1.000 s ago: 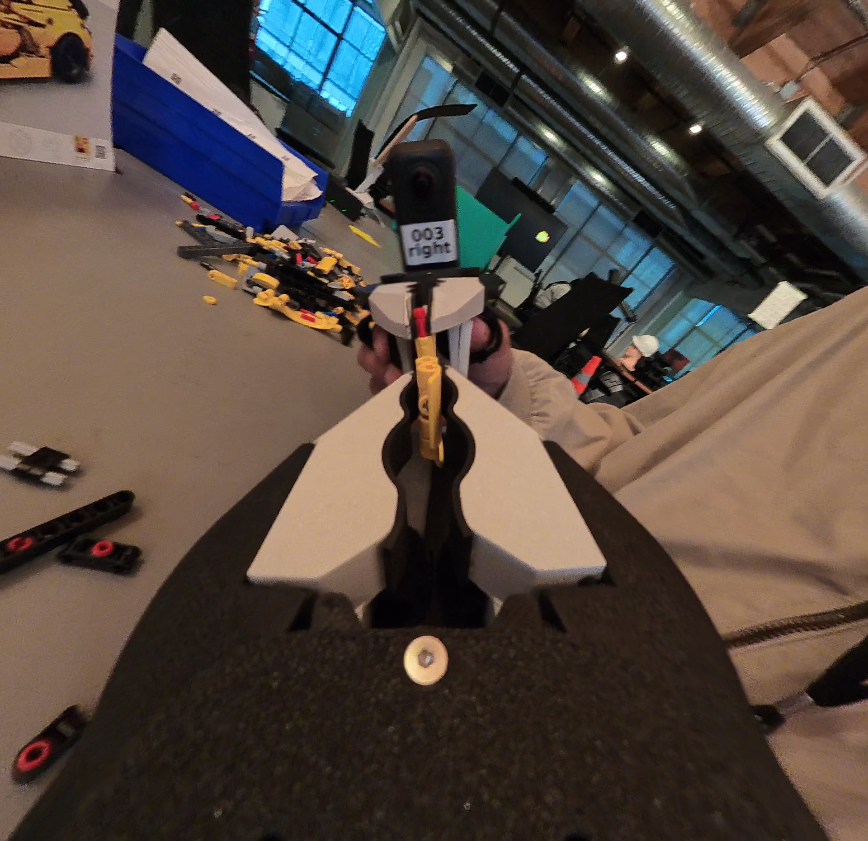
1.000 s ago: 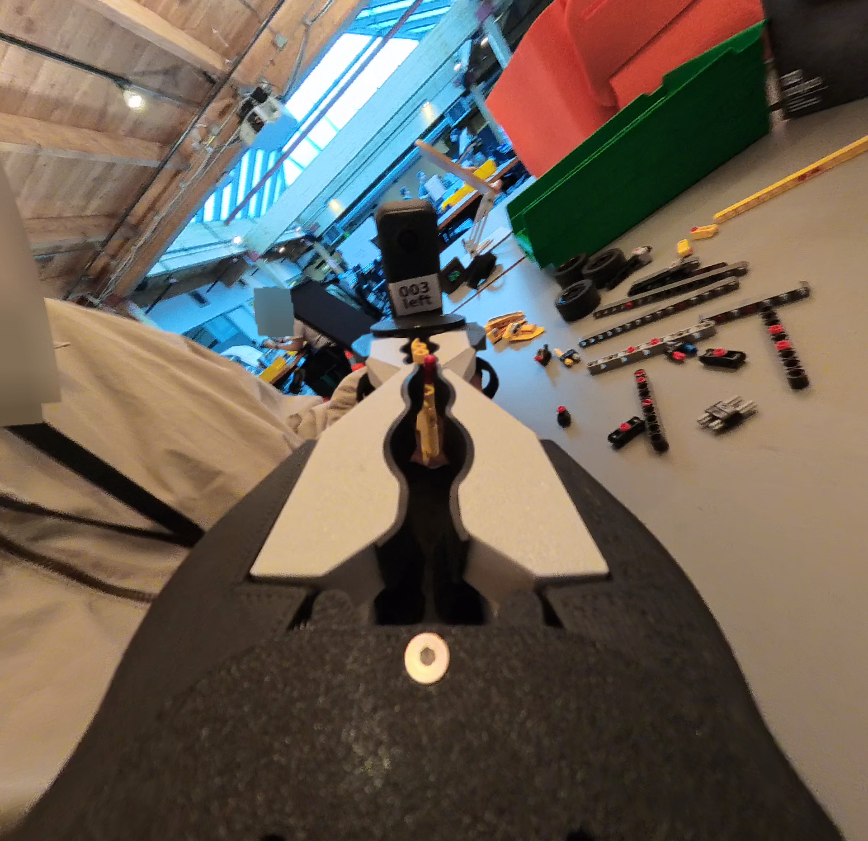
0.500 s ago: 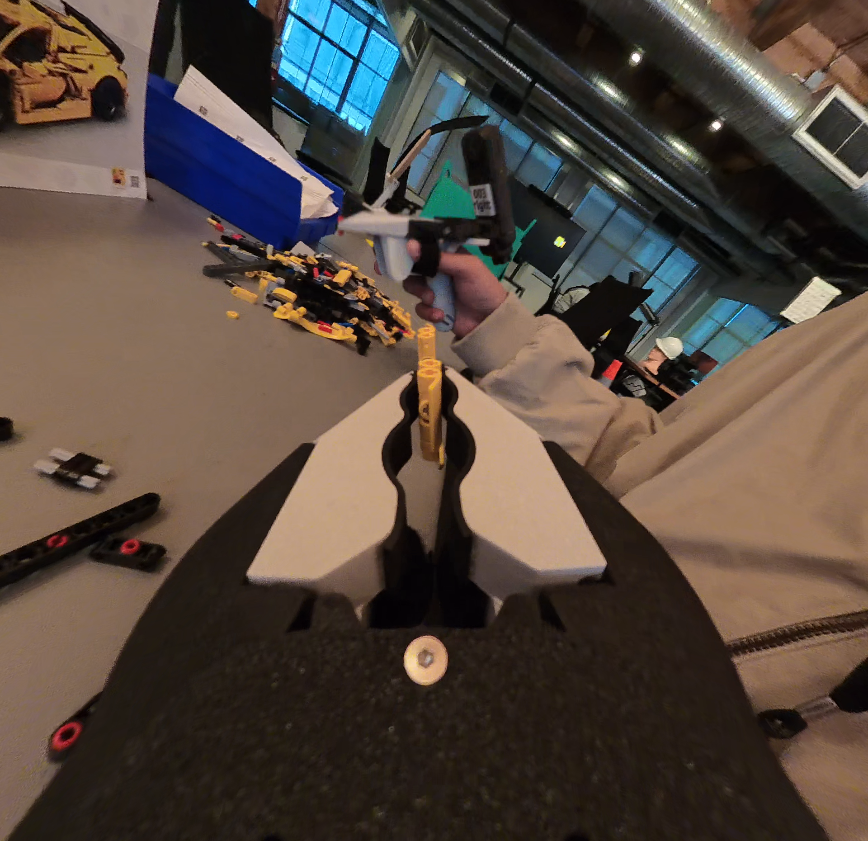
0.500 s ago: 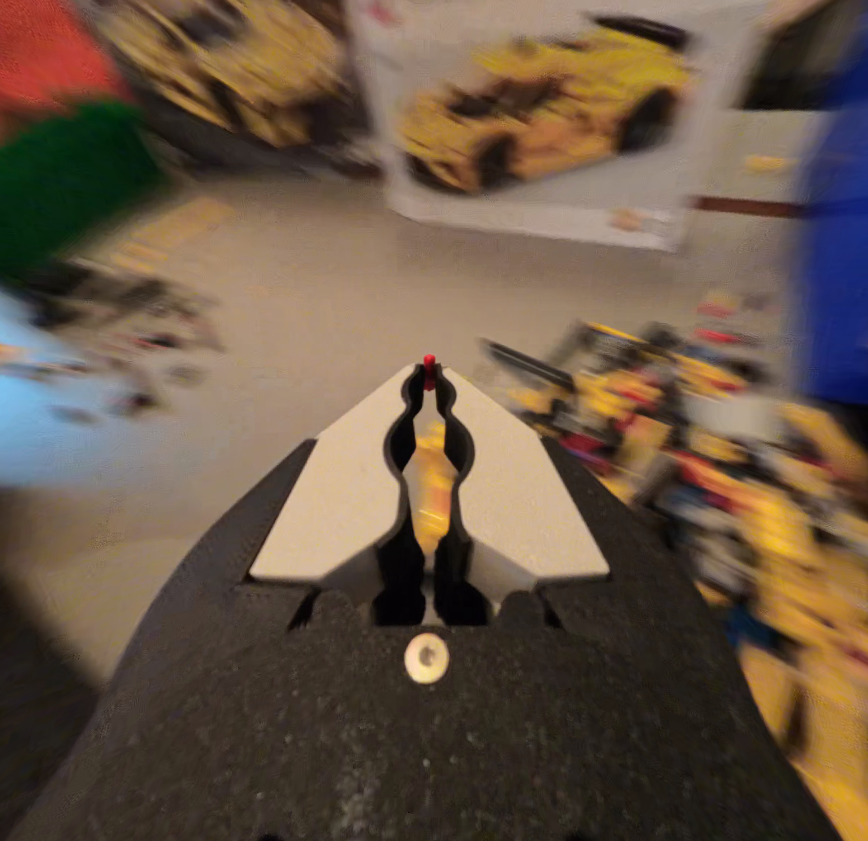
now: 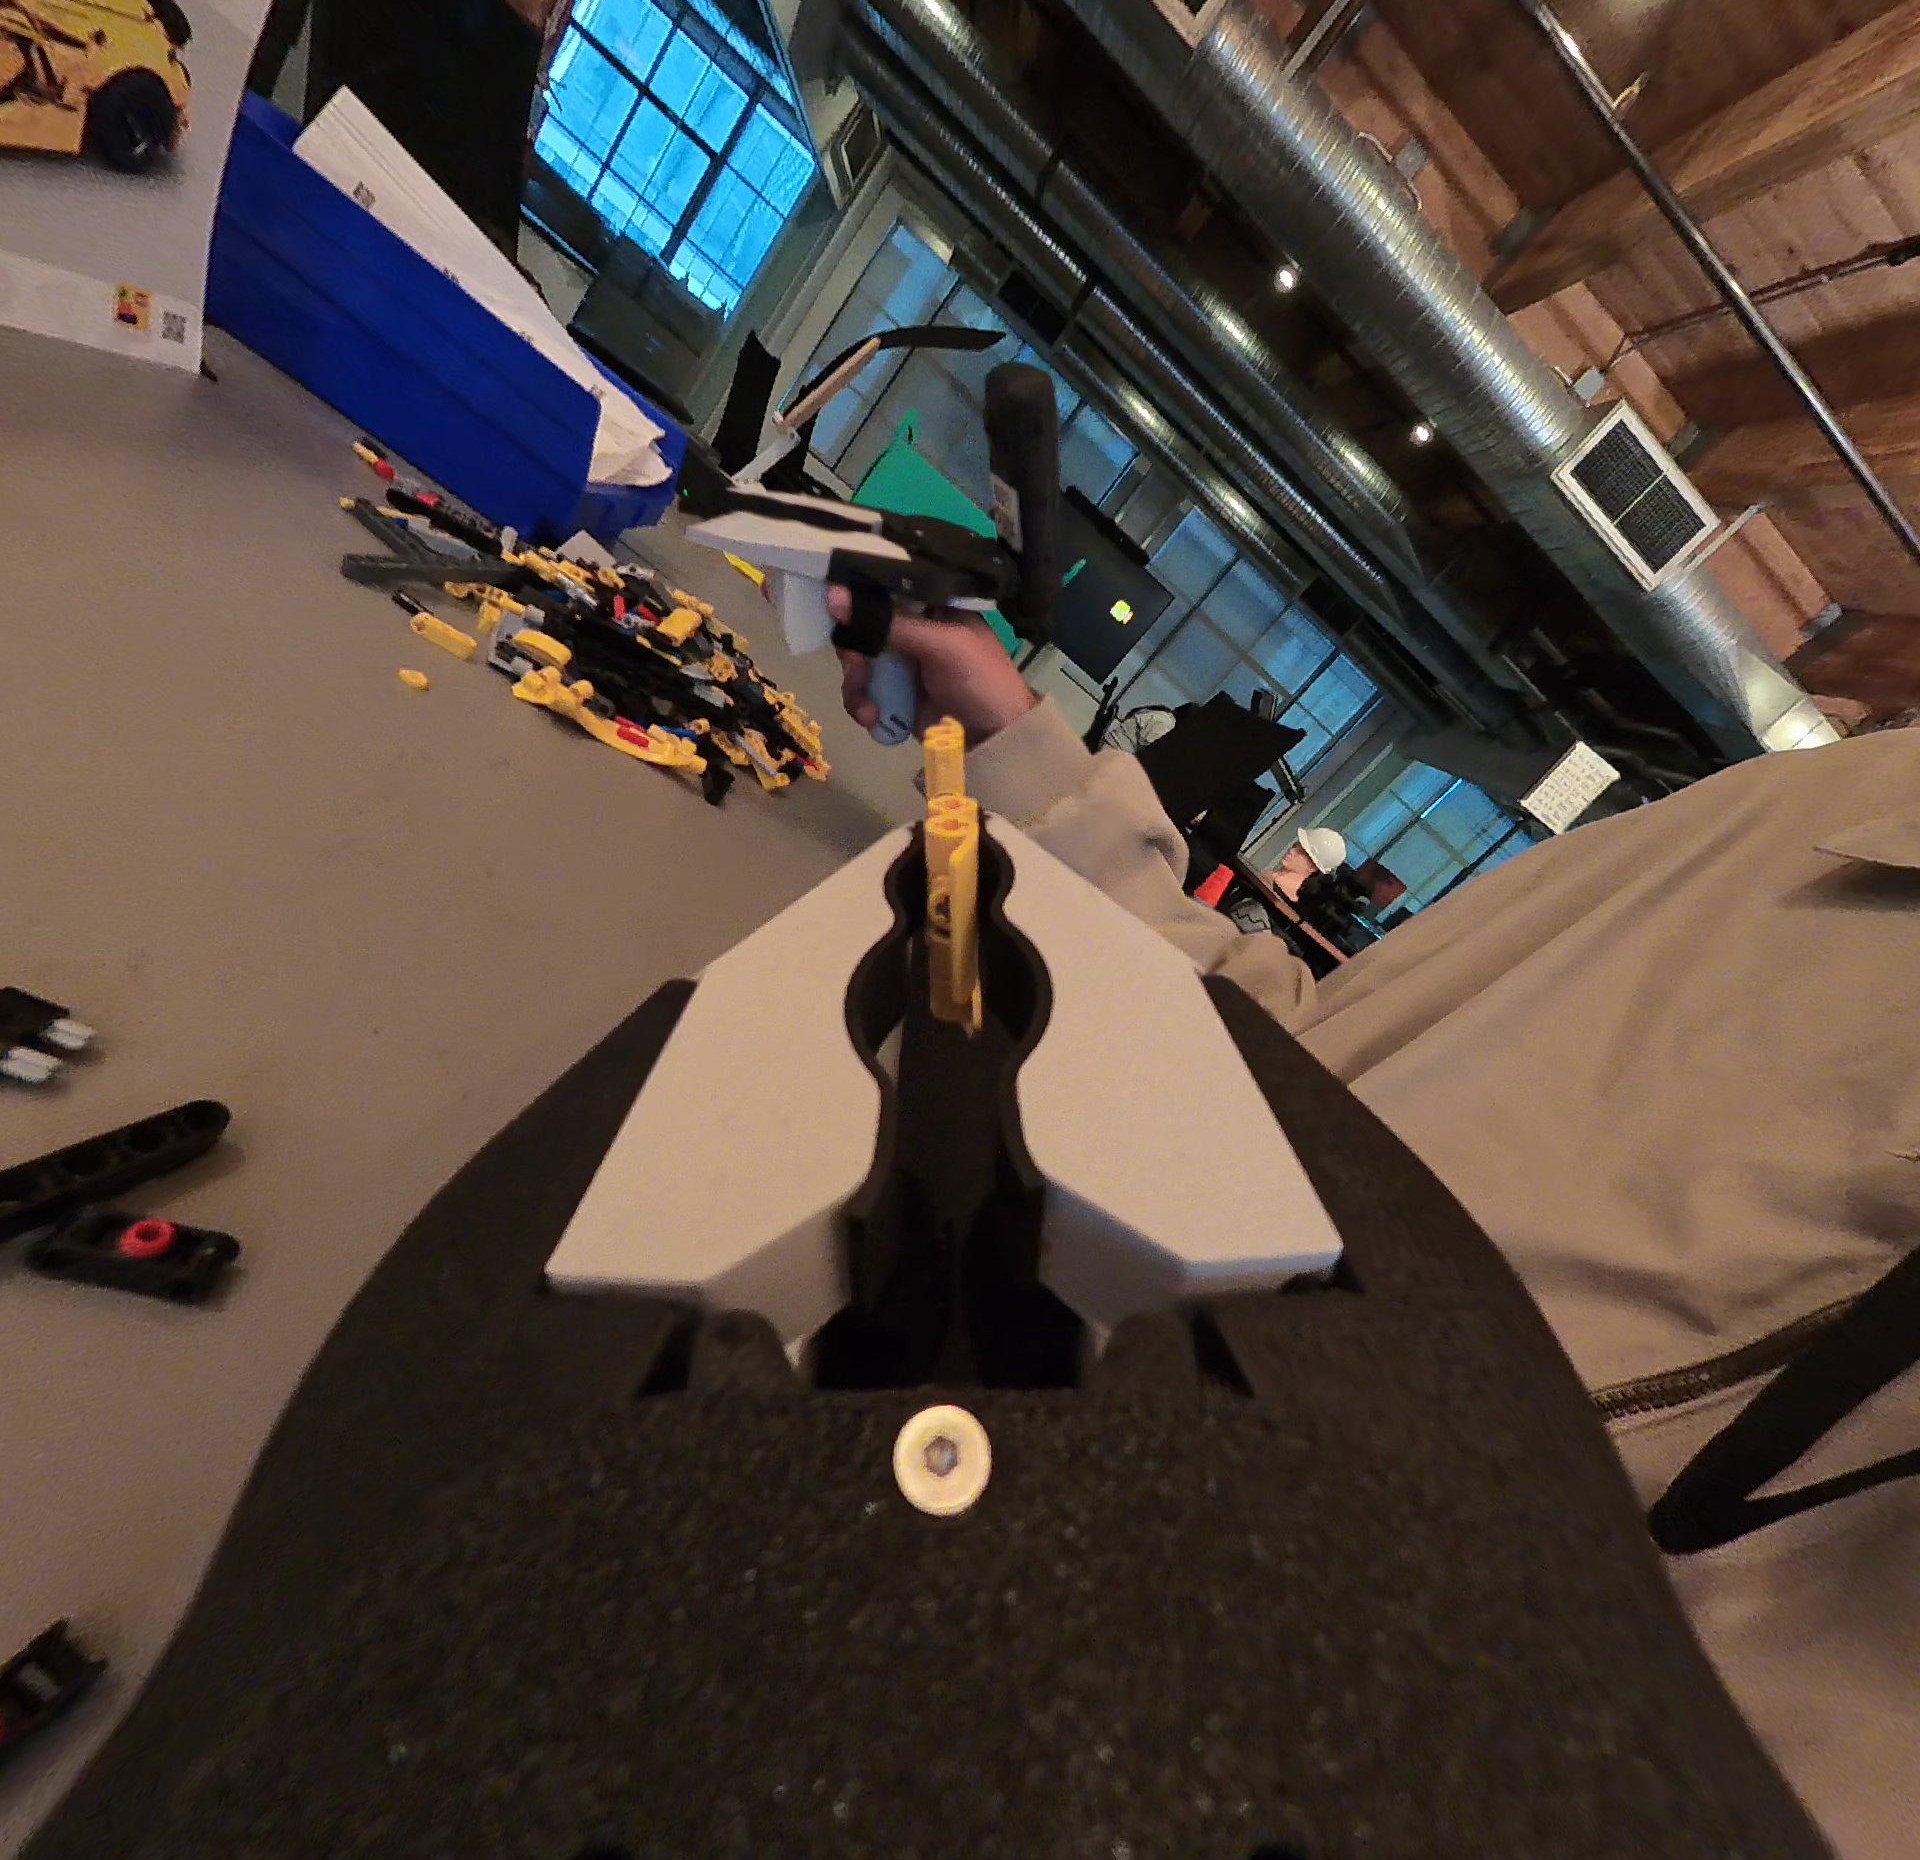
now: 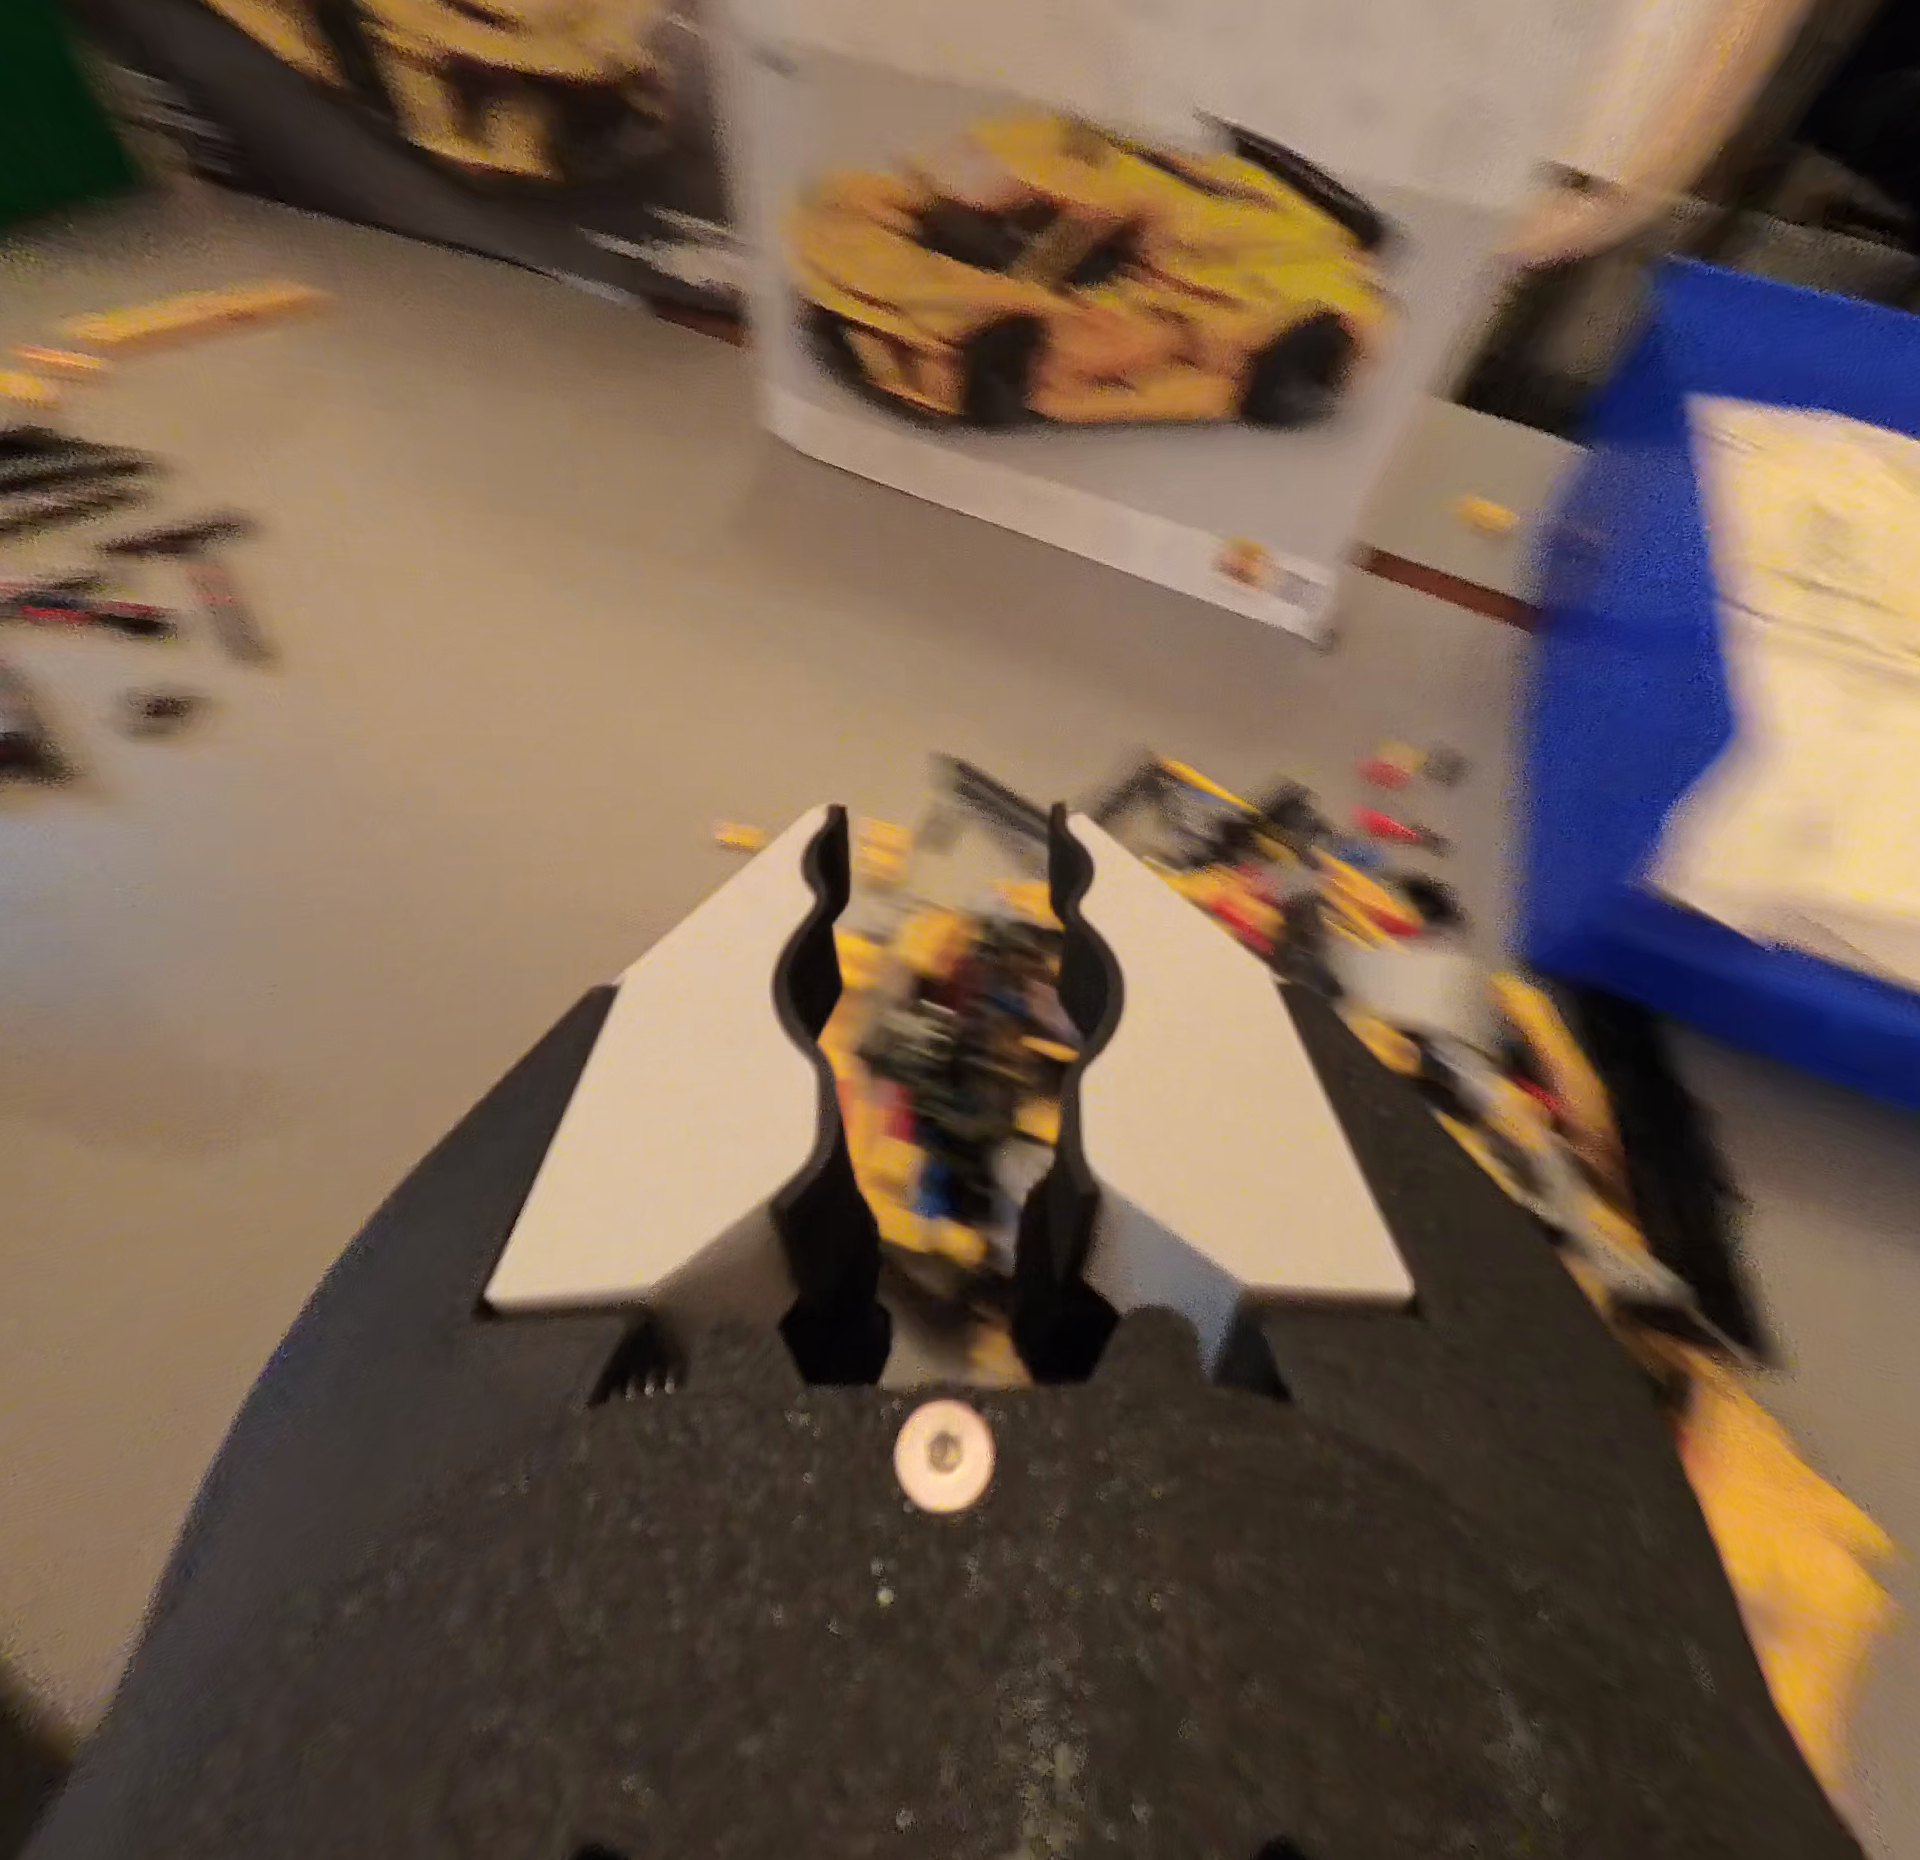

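Left gripper [image 5: 951,844] tight around a yellow pin piece [image 5: 951,906]; right gripper [image 6: 945,854] wide, empty, above the brick pile [image 6: 1039,1021].

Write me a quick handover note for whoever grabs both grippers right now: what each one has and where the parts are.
Left gripper: shut on a yellow beam piece, held up off the table.
Right gripper: open, empty, pointing over the pile of yellow and black parts; this view is motion-blurred.
Blue bin sits right of the pile, the printed car picture behind it.
Loose black beams lie to the left gripper's left.
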Tool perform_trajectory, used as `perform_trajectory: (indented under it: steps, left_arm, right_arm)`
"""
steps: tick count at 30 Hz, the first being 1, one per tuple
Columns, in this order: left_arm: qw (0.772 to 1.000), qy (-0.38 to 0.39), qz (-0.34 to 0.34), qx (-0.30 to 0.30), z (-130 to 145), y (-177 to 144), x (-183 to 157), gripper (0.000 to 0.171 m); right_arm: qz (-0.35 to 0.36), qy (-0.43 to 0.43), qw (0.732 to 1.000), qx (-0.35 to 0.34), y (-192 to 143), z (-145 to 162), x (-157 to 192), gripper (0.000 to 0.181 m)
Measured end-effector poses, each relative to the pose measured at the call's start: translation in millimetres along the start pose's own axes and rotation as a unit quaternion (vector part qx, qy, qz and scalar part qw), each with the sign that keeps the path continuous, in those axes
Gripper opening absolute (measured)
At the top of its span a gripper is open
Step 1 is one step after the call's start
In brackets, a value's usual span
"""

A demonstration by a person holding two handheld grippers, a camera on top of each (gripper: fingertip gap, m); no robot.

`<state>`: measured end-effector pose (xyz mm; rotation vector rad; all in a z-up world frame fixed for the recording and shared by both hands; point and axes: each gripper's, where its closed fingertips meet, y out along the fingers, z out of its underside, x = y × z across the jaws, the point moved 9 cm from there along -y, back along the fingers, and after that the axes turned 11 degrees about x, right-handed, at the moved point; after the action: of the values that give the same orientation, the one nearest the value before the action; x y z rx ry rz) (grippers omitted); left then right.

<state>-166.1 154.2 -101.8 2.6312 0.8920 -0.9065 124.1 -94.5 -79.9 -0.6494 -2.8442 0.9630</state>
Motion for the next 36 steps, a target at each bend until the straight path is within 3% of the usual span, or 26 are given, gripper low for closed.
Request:
perform_trajectory:
  steps: [2, 4, 5, 7, 8, 10, 12, 15, 17, 21, 27, 32, 36]
  left_arm:
    - [0.998, 0.053, -0.036, -0.009, -1.2, -0.7, -5.3, 0.007]
    - [0.98, 0.163, -0.114, -0.005, -0.8, 0.8, -14.0, 0.007]
    - [0.957, 0.232, -0.173, -0.001, -0.7, 1.4, -18.0, 0.007]
    - [0.891, 0.361, -0.276, 0.007, 0.8, 2.8, -25.7, 0.007]
    - [0.865, 0.403, -0.299, 0.014, 2.7, 4.5, -29.1, 0.007]
    - [0.849, 0.435, -0.298, 0.025, 6.6, 8.7, -33.1, 0.007]
    - [0.868, 0.42, -0.261, 0.03, 8.3, 10.8, -34.4, 0.007]
    - [0.928, 0.334, -0.165, 0.028, 6.8, 9.4, -34.8, 0.007]
    - [0.954, 0.277, -0.113, 0.035, 6.1, 9.6, -33.5, 0.007]
    - [0.958, 0.271, -0.09, 0.029, 6.8, 9.8, -37.2, 0.007]
    - [0.963, 0.251, -0.098, 0.014, 3.6, 4.5, -34.3, 0.012]
    - [0.979, 0.189, -0.077, 0.015, 0.0, -1.4, -24.8, 0.007]
    - [0.994, 0.103, -0.039, 0.021, -1.4, -5.7, -11.5, 0.007]
  right_arm:
    - [-0.144, -0.038, 0.988, -0.035, 7.2, -13.6, 57.5, 0.038]
    - [-0.346, -0.046, 0.936, -0.047, 10.7, -18.9, 122.7, 0.038]
    - [-0.421, -0.034, 0.905, -0.052, 11.4, -21.2, 148.0, 0.038]
    - [-0.487, -0.006, 0.87, -0.078, 15.6, -24.4, 177.0, 0.039]
    - [-0.492, 0.009, 0.865, -0.102, 18.1, -26.5, 183.9, 0.04]
    - [-0.49, 0.007, 0.862, -0.131, 22.4, -26.9, 193.7, 0.04]
    - [-0.492, -0.029, 0.858, -0.145, 19.4, -25.6, 199.5, 0.038]
    - [-0.542, -0.064, 0.822, -0.162, 6.0, -24.0, 205.5, 0.024]
    - [-0.556, -0.077, 0.814, -0.149, 4.7, -21.2, 208.6, 0.02]
    - [-0.563, -0.091, 0.81, -0.137, 4.4, -18.8, 211.8, 0.007]
    - [-0.517, -0.125, 0.832, -0.156, 0.3, -18.8, 201.8, 0.006]
    - [-0.576, -0.026, 0.813, -0.084, 11.6, -17.2, 192.9, 0.006]
    - [-0.569, -0.023, 0.819, -0.07, 16.1, -14.9, 195.5, 0.011]
